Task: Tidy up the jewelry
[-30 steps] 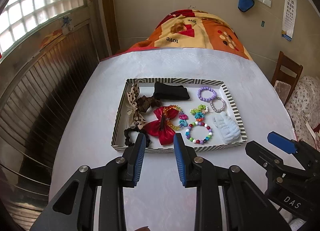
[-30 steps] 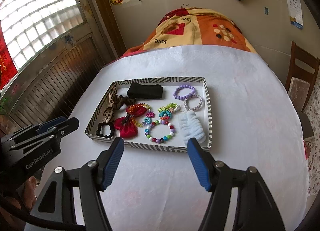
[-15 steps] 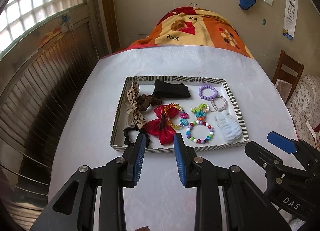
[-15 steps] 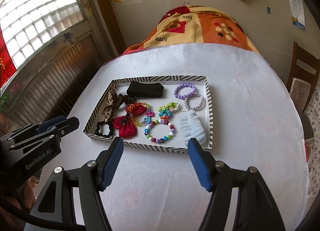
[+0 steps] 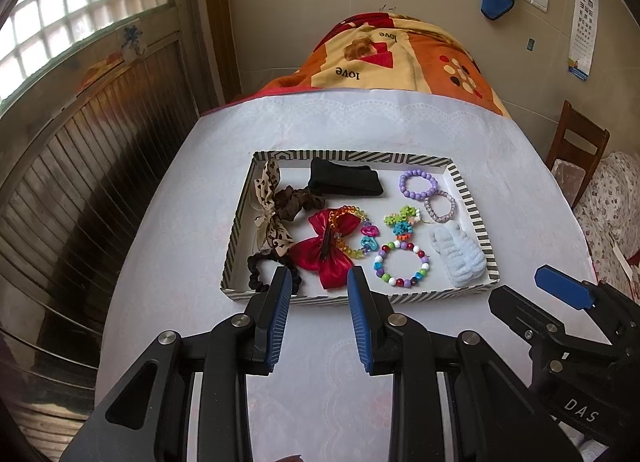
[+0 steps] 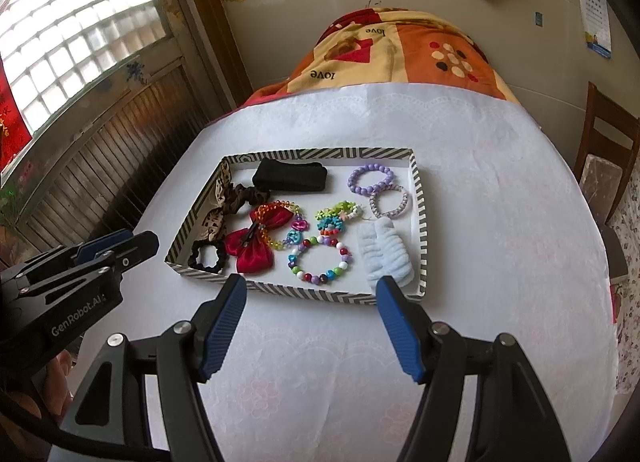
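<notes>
A shallow striped tray [image 5: 472,209] [image 6: 419,221] lies on the white table and holds the jewelry. Inside are a red satin bow [image 5: 326,254] [image 6: 256,246], a multicoloured bead bracelet [image 5: 400,264] [image 6: 320,262], a purple bead bracelet [image 5: 418,183] [image 6: 370,179], a black scrunchie [image 5: 260,272] [image 6: 208,256], a spotted ribbon bow [image 5: 270,205], a black folded band [image 5: 346,181] [image 6: 290,177] and a pale blue fluffy band [image 5: 458,256] [image 6: 386,256]. My left gripper [image 5: 318,288] hovers open before the tray's near rim, nothing between its pads. My right gripper [image 6: 308,294] stands wider open, also empty, short of that rim.
An orange patterned blanket [image 5: 400,57] covers something beyond the table's far end. A wooden chair [image 5: 576,145] stands at the right. Dark wooden panelling and a glass-block window [image 6: 72,37] run along the left. White tablecloth [image 6: 500,221] surrounds the tray.
</notes>
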The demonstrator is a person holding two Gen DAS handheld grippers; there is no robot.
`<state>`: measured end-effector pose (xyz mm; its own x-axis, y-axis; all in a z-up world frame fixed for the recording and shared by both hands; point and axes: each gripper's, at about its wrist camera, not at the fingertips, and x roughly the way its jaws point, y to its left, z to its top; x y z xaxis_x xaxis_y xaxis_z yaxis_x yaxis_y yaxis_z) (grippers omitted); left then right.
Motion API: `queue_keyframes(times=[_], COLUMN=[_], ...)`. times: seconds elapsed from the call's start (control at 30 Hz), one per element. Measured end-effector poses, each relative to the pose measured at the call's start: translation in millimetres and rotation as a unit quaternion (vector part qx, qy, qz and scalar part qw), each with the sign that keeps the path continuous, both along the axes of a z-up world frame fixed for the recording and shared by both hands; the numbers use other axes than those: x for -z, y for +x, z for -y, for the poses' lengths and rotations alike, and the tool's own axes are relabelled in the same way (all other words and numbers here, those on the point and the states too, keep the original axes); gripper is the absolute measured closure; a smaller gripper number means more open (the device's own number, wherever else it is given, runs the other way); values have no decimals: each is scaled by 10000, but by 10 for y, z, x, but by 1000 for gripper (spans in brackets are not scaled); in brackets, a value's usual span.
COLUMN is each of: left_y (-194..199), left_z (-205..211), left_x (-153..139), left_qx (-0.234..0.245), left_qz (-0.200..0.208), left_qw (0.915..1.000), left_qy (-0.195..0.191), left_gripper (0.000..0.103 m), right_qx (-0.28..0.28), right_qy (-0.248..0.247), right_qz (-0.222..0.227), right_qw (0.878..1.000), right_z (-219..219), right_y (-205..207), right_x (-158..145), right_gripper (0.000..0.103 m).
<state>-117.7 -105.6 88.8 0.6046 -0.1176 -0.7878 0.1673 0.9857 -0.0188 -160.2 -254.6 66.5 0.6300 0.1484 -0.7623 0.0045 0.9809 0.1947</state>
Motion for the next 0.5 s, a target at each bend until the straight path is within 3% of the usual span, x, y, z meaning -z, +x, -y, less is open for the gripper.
queue_keyframes(times=[0.5], left_y=[8], left_z=[-39], left_x=[46], left_qx=[-66], left_qz=[-57], left_qw=[10000], left_qy=[-11], left_gripper=[84], right_qx=[-69], right_qy=[-14], right_qz=[-67], right_qw=[10000], right_z=[-48], right_y=[30], right_x=[30], right_gripper=[32])
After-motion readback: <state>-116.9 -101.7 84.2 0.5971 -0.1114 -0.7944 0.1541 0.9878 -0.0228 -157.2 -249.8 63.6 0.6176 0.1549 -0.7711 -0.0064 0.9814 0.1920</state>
